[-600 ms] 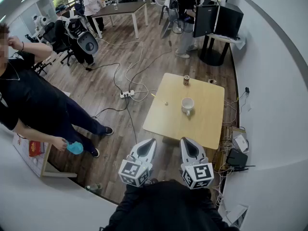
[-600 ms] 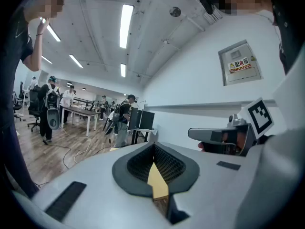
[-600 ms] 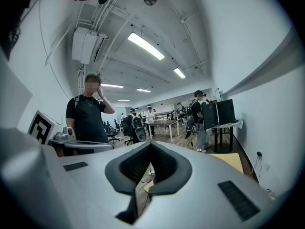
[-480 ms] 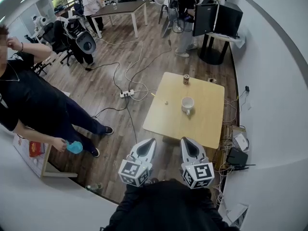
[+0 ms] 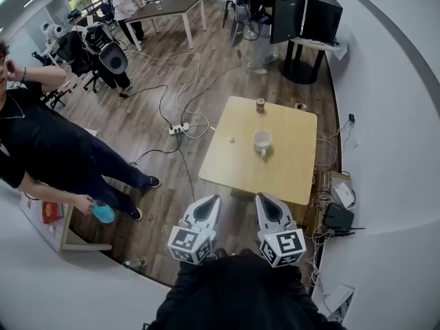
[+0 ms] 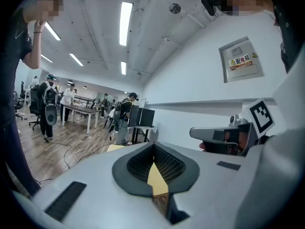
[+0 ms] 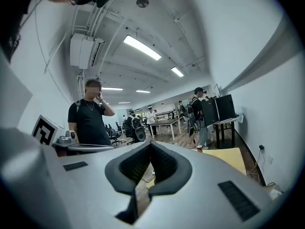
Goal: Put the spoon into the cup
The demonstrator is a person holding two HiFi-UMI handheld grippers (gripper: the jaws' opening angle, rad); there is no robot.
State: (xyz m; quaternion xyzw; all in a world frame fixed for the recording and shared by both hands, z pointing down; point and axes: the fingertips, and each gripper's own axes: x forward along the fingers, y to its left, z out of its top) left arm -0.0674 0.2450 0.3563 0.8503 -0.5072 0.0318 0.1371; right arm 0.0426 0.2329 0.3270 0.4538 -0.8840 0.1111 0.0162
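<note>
- Two tools sit low in the head view, side by side and close to my body. Both point roughly level toward the worktop (image 5: 275, 177), and neither reaches over it.
- Left tool (image 5: 214, 201): jaws together at the tips, nothing clamped. Only pale worktop shows through the slot behind the pads.
- Right tool (image 5: 265, 199): jaws likewise together, nothing between them.
- Spoon (image 5: 227, 138): I find it lying flat near the worktop's left edge, well apart from both tools.
- Cup (image 5: 262, 142): upright near the worktop's middle, to the right of the spoon and apart from it, handle toward the near side.
- Can (image 5: 260, 104): standing by the far edge, behind the cup.
- Near edge: faces both tools, with wood floor (image 5: 137, 115) between.
- Right edge: runs close to the white wall (image 5: 385, 150); cables and boxes lie on the floor in that gap.
- Left side: open floor carrying a power strip (image 5: 180, 128) and trailing cables. A person in black (image 5: 48, 150) stands farther left, well apart from the worktop.
</note>
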